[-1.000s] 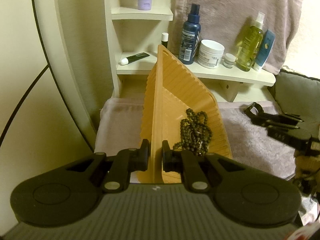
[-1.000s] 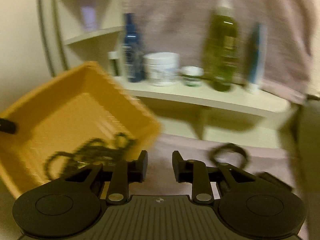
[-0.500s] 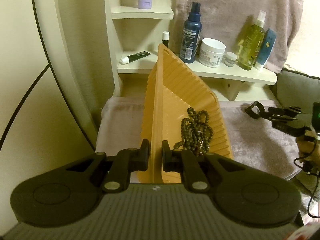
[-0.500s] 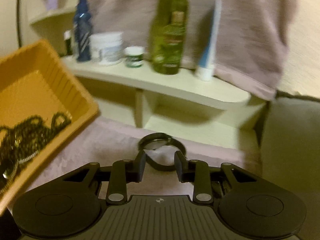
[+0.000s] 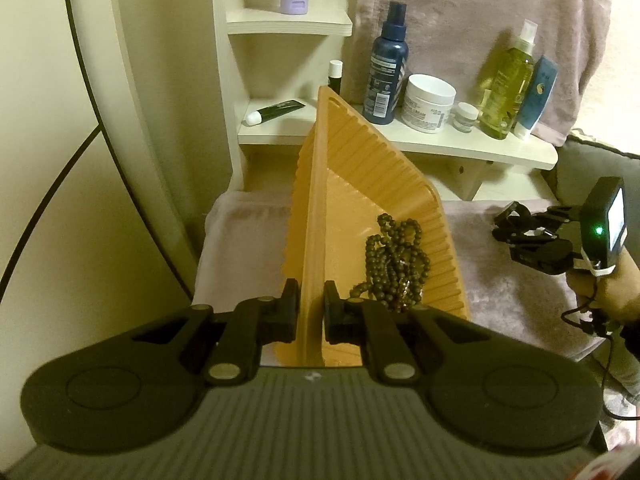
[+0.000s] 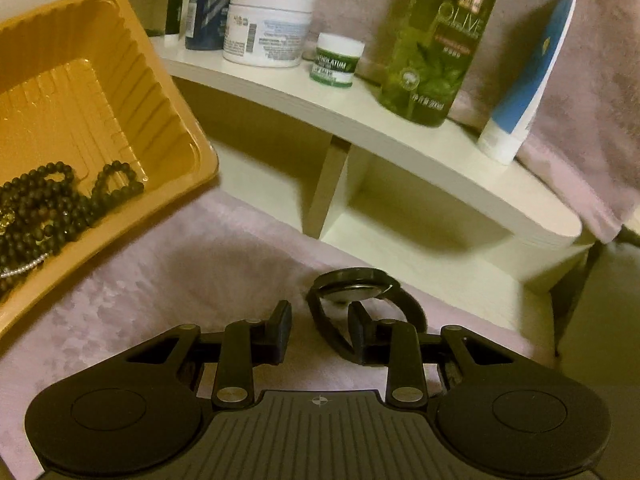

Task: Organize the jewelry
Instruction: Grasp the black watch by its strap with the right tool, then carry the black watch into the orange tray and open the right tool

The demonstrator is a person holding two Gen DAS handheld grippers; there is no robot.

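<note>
My left gripper (image 5: 311, 304) is shut on the near rim of an orange plastic tray (image 5: 360, 184) and holds it tilted. A dark bead necklace (image 5: 394, 260) lies in the tray, also seen in the right wrist view (image 6: 48, 204) with the tray (image 6: 100, 80) at the left. A black wristwatch (image 6: 352, 292) lies on the pink towel (image 6: 180, 272). My right gripper (image 6: 318, 322) is open, with the watch strap between its fingers, close against the right finger (image 6: 356, 320). The right gripper (image 5: 516, 232) also shows at the far right of the left wrist view.
A cream shelf (image 6: 360, 120) behind holds a blue spray bottle (image 5: 386, 64), white jar (image 6: 266, 26), small green jar (image 6: 338, 60), olive oil bottle (image 6: 440, 40) and blue tube (image 6: 528, 76). A towel (image 5: 460, 8) hangs behind. A round mirror edge (image 5: 100, 120) is left.
My right gripper swung right, away from the tray, and closed in on the watch, which now sits between its fingers. The left gripper and tray stayed put.
</note>
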